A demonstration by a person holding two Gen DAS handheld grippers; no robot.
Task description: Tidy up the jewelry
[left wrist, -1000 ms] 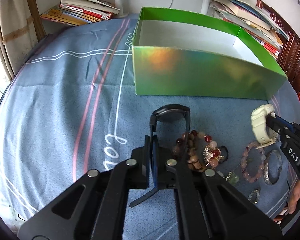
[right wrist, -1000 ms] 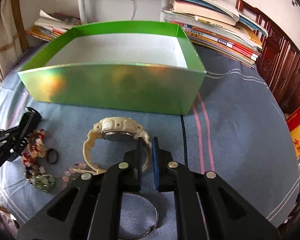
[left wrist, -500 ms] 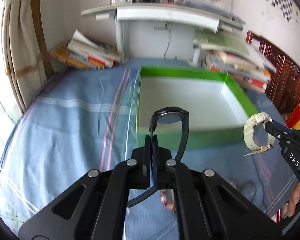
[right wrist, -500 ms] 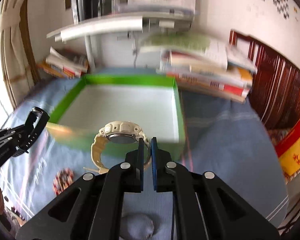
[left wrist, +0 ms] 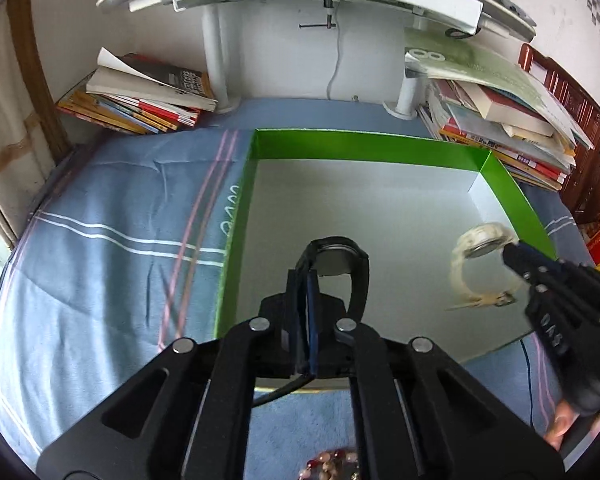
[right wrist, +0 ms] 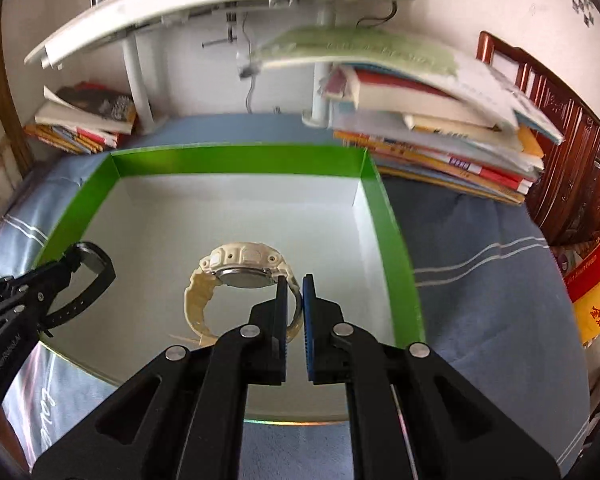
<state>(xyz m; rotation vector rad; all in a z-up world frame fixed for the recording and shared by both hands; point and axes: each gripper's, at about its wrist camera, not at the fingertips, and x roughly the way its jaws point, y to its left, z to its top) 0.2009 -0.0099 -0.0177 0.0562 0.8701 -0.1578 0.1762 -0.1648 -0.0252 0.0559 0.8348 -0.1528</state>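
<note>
We held two watches over the green box (left wrist: 364,151), one in each gripper. Our left gripper (left wrist: 305,312) was clamped on the strap of the black watch (left wrist: 340,258). In the left wrist view the black watch sat at about 6 o'clock in the box, near the box's left wall. Our right gripper (right wrist: 294,312) pinched the strap of the cream watch (right wrist: 242,268). From the left wrist view the cream watch hung at about 3 o'clock, close to the right wall of the box. We could not tell if either watch touched the white floor of the box; they looked lifted above it.

We thought both watches were light but a bit heavy at the round face. The straps looked bendy like rubber, so the face could swing and tip. The strap was a good place to hold, close to the face, since it was flat and not slippery. The glass face could scratch, so we judged a low, soft drop was best. Some beads (left wrist: 332,466) lay on the blue cloth (left wrist: 100,260) at 6 o'clock, outside the box
</note>
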